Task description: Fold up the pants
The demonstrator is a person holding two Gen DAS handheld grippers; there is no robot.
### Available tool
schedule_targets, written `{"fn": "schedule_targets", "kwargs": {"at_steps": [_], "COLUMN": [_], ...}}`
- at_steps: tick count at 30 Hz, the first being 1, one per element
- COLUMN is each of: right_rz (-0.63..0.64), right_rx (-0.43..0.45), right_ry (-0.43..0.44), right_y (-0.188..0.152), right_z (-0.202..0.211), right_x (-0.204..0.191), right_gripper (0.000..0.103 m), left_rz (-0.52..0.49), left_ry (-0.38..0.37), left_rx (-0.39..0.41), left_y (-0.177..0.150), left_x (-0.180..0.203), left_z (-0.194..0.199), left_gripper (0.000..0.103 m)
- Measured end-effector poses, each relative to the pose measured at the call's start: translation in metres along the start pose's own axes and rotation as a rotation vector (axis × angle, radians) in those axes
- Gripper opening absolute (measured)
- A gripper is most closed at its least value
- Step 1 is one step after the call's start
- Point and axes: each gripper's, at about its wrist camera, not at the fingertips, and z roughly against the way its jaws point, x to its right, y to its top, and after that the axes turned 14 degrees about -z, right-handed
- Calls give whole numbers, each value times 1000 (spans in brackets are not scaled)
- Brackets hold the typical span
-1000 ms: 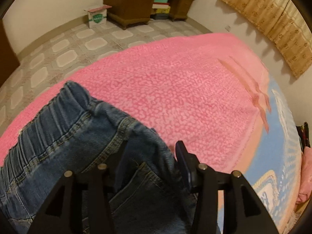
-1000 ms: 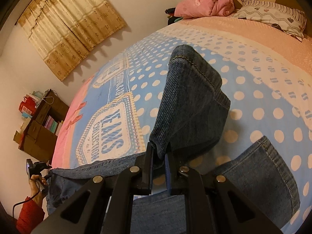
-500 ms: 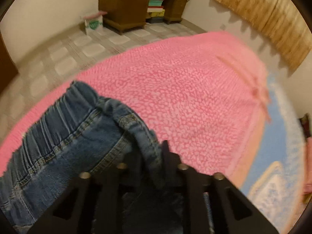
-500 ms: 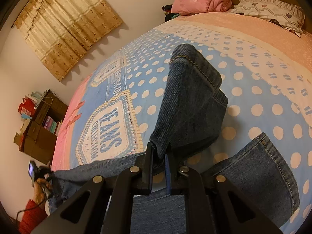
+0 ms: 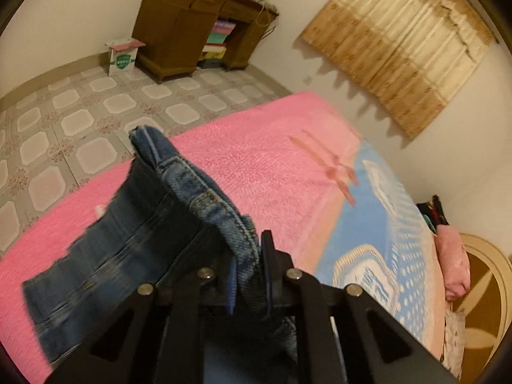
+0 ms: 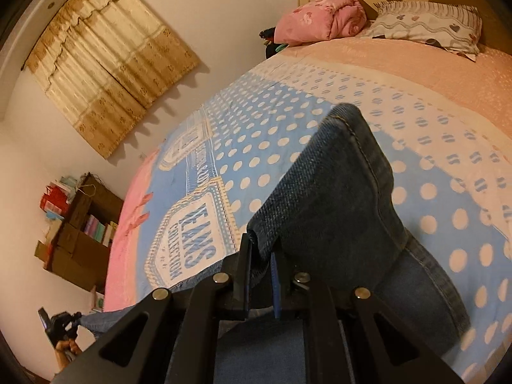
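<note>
Pants [image 5: 134, 249] lie lengthwise along the bed [image 5: 262, 172], waistband near its pink foot edge, legs toward the pillows. Left gripper [image 5: 248, 275] has just closed, pinching the waistband; right gripper [image 6: 260, 275] pinches a leg cuff [image 6: 332, 185], both lifted.

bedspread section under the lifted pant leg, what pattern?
Light blue with white polka dots on the bedspread; clearest in the right wrist view.

Bed [image 6: 368, 73]: pink blanket [image 5: 256, 172] at foot end; blue polka-dot cover [image 6: 288, 134] mid-bed
Head end: rolled pink quilt [image 6: 320, 19] beside patterned pillow [image 6: 425, 24]
On cover: jeans [image 6: 425, 288], leg end lying flat
Floor [image 5: 96, 118]: patterned tiles
</note>
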Motion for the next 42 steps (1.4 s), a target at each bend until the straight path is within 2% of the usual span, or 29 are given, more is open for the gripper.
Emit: {"fn": "schedule_targets", "kwargs": {"at_steps": [3, 6, 9, 13, 17, 21, 24, 29, 31, 32, 34, 36, 38, 40, 42], "right_rz": [-16, -13, -40, -47, -50, -50, -19, 120, 168, 187, 226, 244, 217, 157, 83], "right_rx": [-17, -52, -88, -140, -193, -228, -207, -101, -62, -44, -8, 20, 19, -8, -51], "right_ry": [22, -4, -19, -74, -134, -192, -180, -60, -11, 40, 95, 131, 134, 92, -9], "right_y": [-11, -32, -56, -86, -104, -111, -90, -29, -13, -5, 1, -1, -7, -18, -34], "right_z": [23, 32, 36, 35, 27, 15, 11, 19, 29, 39, 57, 73, 79, 75, 62], "right_x": [24, 54, 89, 117, 133, 143, 124, 38, 4, -13, -30, -27, -5, 36, 91], "right_gripper": [10, 10, 10, 10, 10, 10, 10, 10, 10, 10, 10, 9, 7, 7, 7], "left_rz": [-17, -28, -17, 48, 73, 49, 52, 23, 30, 31, 29, 26, 39, 54, 50], "left_ry": [-11, 6, 30, 69, 92, 105, 103, 113, 105, 102, 107, 117, 122, 124, 132], "left_rx": [26, 16, -40, -117, -144, -134, -144, -121, -108, -102, -92, -90, -109, -137, -150], "left_y": [-36, -75, -111, -152, -173, -178, -167, -148, -143, -142, -143, -148, -157, -169, -178], "left_x": [-17, -35, -55, -83, -97, -93, -85, -71, -71, -72, -74, -78, -85, -90, -93], "left_z": [45, 67, 68, 58, 51, 53, 50, 59, 65, 68, 73, 75, 71, 65, 62], "left_gripper": [14, 14, 14, 14, 14, 14, 14, 14, 14, 14, 14, 14, 14, 14, 14]}}
